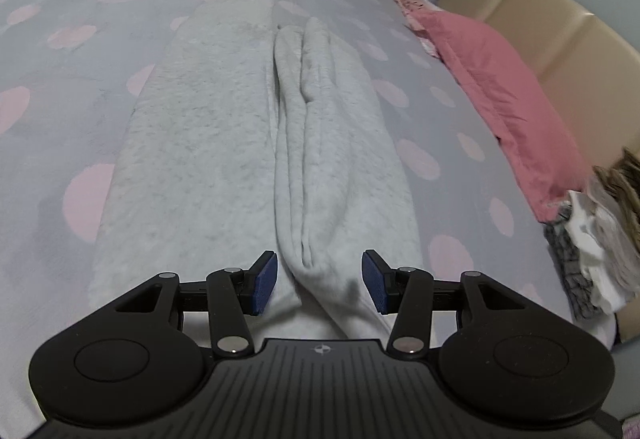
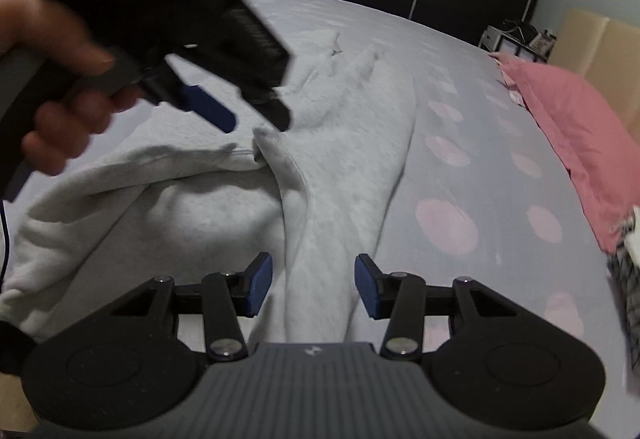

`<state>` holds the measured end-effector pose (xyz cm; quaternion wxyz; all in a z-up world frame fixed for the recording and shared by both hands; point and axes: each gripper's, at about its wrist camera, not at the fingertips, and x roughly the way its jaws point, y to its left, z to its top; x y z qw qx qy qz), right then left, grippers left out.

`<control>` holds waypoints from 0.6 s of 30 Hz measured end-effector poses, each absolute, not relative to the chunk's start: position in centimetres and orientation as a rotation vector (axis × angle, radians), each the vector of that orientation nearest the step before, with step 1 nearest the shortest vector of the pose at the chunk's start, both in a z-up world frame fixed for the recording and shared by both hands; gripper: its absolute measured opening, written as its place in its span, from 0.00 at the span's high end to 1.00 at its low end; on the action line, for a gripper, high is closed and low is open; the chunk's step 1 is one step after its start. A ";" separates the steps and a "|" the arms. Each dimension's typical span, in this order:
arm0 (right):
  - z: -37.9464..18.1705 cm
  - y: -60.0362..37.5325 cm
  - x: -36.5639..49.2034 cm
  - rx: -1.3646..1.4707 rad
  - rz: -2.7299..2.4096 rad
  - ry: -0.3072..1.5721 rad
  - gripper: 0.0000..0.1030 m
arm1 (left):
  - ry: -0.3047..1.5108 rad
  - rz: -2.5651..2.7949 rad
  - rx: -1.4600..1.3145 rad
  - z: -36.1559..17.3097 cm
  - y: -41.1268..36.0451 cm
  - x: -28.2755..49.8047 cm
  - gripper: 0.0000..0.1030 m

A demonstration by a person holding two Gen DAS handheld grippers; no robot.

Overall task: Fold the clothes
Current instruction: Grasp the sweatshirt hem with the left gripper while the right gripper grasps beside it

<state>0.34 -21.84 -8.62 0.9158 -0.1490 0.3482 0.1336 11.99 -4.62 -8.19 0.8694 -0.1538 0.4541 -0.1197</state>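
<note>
Grey sweatpants [image 1: 224, 143] flat on bed [image 1: 460, 127], legs running away ahead of both hand-held grippers. Left hand-held gripper [image 1: 319, 281] half open, empty, straddling centre fold ridge. Right hand-held gripper [image 2: 314, 285] half open, empty, over leg. Advice: pinch near hem through all layers, lift evenly, fold forward.

**Where things lie on the bed**

The sweatpants [image 1: 224, 143] lie along the middle of the bed [image 1: 80, 87], with one leg folded over beside the other. The pillow [image 1: 492, 79] lies at the bed's right edge, against the headboard [image 1: 552, 23]. A pile of clothes [image 1: 596, 239] sits at the near right corner, just before the pillow.
</note>
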 end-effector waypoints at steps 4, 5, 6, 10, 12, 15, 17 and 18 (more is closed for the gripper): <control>-9.6 -20.9 1.8 -0.372 0.269 0.743 0.53 | 0.981 -0.228 -0.336 -9.7 -4.8 13.2 0.57; -10.0 -20.8 2.1 -0.388 0.263 0.755 0.53 | 0.981 -0.231 -0.338 -10.0 -4.9 13.4 0.61; -10.2 -20.8 2.4 -0.396 0.261 0.765 0.53 | 0.978 -0.237 -0.337 -10.1 -5.0 13.4 0.67; -10.6 -21.2 2.8 -0.396 0.260 0.794 0.67 | 0.964 -0.253 -0.335 -10.3 -5.0 13.5 0.83; -10.1 -21.8 2.8 -0.358 0.243 0.794 0.77 | 0.969 -0.282 -0.363 -10.2 -4.8 13.4 0.87; -8.8 -23.3 2.6 -0.245 0.177 0.779 0.82 | 0.976 -0.337 -0.407 -10.2 -4.7 13.3 0.88; -8.2 -24.6 2.3 -0.182 0.118 0.766 0.84 | 0.982 -0.375 -0.429 -10.3 -5.0 13.2 0.88; -8.1 -25.1 2.1 -0.165 0.093 0.762 0.85 | 0.986 -0.384 -0.424 -10.4 -5.2 13.1 0.88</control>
